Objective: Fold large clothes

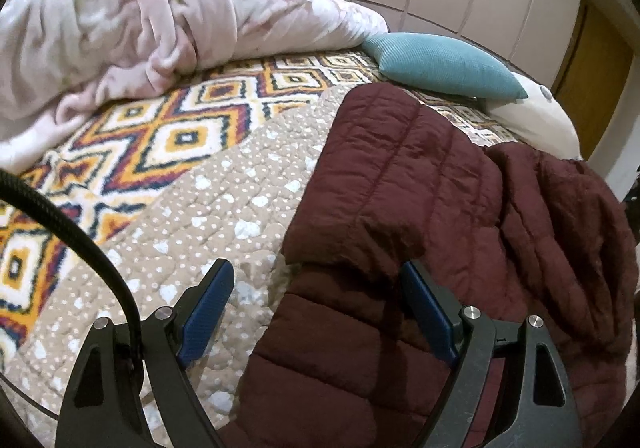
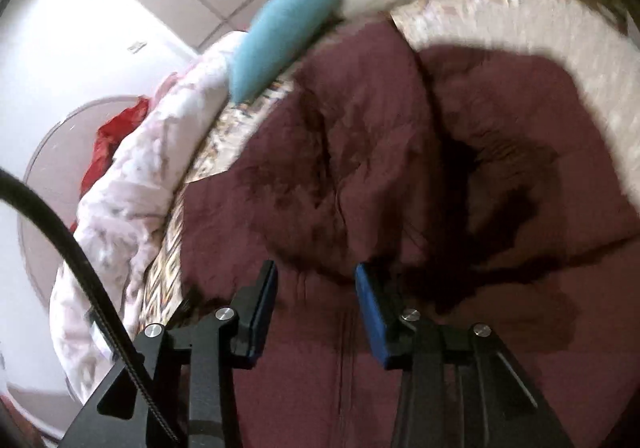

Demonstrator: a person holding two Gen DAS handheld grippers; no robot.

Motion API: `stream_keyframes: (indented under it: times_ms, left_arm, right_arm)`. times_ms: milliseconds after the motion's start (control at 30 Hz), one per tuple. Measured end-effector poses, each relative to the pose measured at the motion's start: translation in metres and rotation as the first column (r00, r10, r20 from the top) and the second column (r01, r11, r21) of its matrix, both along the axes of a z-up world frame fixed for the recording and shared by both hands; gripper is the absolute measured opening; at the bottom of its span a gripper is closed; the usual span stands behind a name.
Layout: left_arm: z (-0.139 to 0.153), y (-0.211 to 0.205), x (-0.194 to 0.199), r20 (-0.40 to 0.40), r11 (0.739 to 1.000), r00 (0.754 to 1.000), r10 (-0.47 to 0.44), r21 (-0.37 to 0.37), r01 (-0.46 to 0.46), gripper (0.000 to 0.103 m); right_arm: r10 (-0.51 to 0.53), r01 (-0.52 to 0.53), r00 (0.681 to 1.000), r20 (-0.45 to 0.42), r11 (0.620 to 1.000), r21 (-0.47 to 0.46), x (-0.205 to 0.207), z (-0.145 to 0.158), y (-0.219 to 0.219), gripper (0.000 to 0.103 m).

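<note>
The maroon quilted jacket (image 1: 420, 175) lies on the bed (image 1: 224, 199), a teal cushion (image 1: 440, 65) and pink blanket (image 1: 120, 27) beyond. Left tongs (image 1: 318, 304) gape over its edge. Right tongs (image 2: 316, 296) stand apart above it, gripping nothing.

wrist views, close, downward, sharing jacket (image 1: 420, 175)

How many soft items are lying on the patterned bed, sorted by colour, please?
Maroon: 1, the quilted puffer jacket
Pink: 1, the crumpled fleece blanket
Teal: 1, the ribbed cushion
White: 1, the plain pillow
Red: 1, the fabric bundle behind the blanket
Total: 5
</note>
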State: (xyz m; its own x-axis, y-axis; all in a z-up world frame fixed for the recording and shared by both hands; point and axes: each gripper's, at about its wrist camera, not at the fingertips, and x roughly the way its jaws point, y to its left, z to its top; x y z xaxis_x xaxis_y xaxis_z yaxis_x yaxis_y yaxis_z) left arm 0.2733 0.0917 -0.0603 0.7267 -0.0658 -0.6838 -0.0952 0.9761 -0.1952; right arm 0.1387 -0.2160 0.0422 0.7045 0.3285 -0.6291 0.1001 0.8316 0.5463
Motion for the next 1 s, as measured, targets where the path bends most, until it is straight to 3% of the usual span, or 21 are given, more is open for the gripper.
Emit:
stream_keyframes:
  times_ms: [100, 167, 300, 500, 633, 767, 867, 1000]
  left_arm:
    - [0.018, 0.000, -0.018, -0.013, 0.997, 0.998, -0.053, 0.051, 0.054, 0.078]
    - [0.038, 0.003, -0.046, 0.027, 0.992, 0.995, -0.097, 0.086, 0.095, 0.073]
    - [0.079, 0.021, -0.106, 0.093, 0.974, 0.981, -0.171, 0.166, 0.154, 0.072]
    - [0.108, 0.089, -0.180, 0.123, 0.978, 0.983, -0.135, 0.175, 0.113, 0.072]
    - [0.094, 0.122, -0.203, 0.069, 0.976, 0.991, -0.117, 0.191, 0.102, 0.072]
    - [0.060, 0.140, -0.214, -0.034, 0.973, 0.984, -0.172, 0.150, 0.175, 0.072]
    - [0.028, 0.148, -0.211, -0.136, 0.970, 0.965, -0.223, 0.065, 0.233, 0.071]
    - [-0.002, 0.150, -0.214, -0.221, 0.957, 0.931, -0.291, -0.044, 0.288, 0.061]
  right_arm:
    - [0.002, 0.002, 0.999, 0.032, 0.993, -0.114, -0.065, 0.021, -0.013, 0.052]
    - [-0.017, 0.022, 0.999, 0.038, 0.991, -0.132, -0.106, 0.021, -0.028, 0.053]
    - [-0.119, 0.124, 0.992, 0.041, 0.977, -0.171, -0.186, 0.007, -0.065, 0.053]
    - [-0.221, 0.220, 0.975, 0.010, 0.969, -0.114, -0.267, -0.013, -0.102, 0.053]
    - [-0.258, 0.256, 0.966, -0.014, 0.963, -0.084, -0.305, -0.034, -0.114, 0.056]
    - [-0.275, 0.272, 0.960, -0.051, 0.961, -0.055, -0.332, -0.065, -0.119, 0.056]
    - [-0.290, 0.289, 0.954, -0.071, 0.957, -0.025, -0.346, -0.085, -0.125, 0.056]
    - [-0.279, 0.289, 0.955, -0.102, 0.951, 0.111, -0.358, -0.114, -0.132, 0.056]
